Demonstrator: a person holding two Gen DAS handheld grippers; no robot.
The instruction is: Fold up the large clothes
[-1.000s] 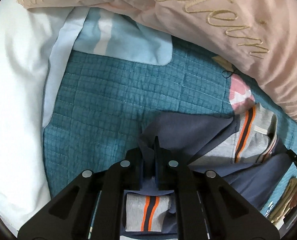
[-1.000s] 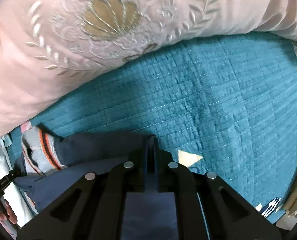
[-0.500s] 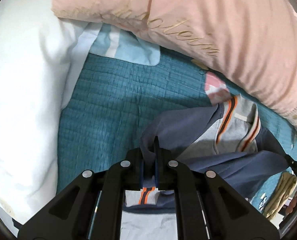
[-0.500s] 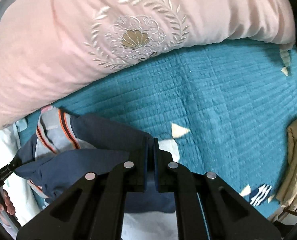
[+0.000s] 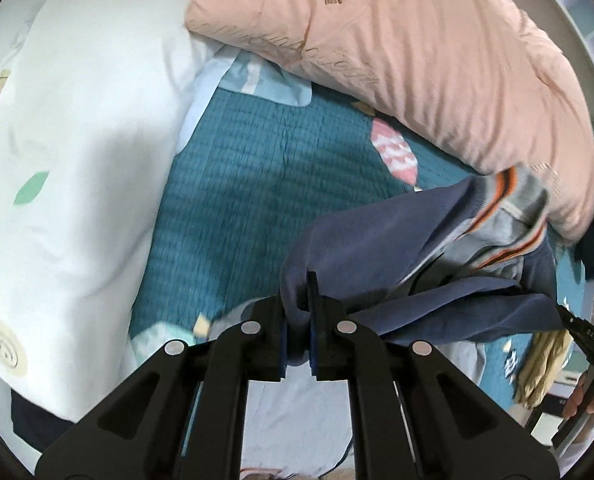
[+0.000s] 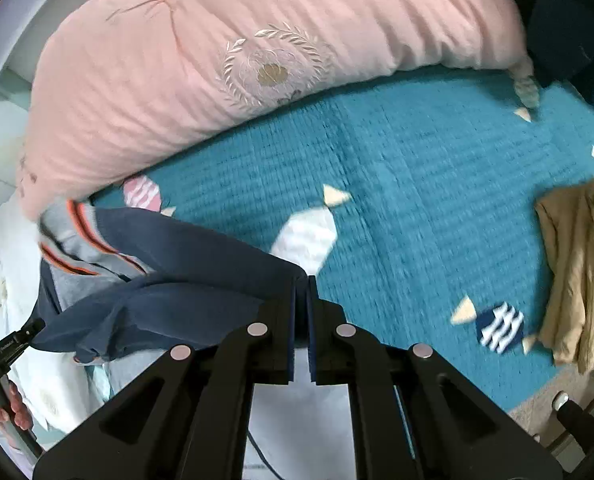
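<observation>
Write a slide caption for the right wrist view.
Right gripper shut on the navy garment, held above a teal quilt beside a pink pillow.

Quilt (image 6: pixel 437 184) motion-blurred; my navy jacket (image 5: pixel 377 240) hangs below frame edge, lower part cut off; beige garment (image 6: pixel 577 264) clipped at right; jacket hem hidden behind my grippers

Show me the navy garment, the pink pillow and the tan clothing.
navy garment (image 6: pixel 201 256): right wrist view, its navy body.
pink pillow (image 6: pixel 169 80): right wrist view, its front face.
tan clothing (image 6: pixel 577 272): right wrist view, its middle folds.
</observation>
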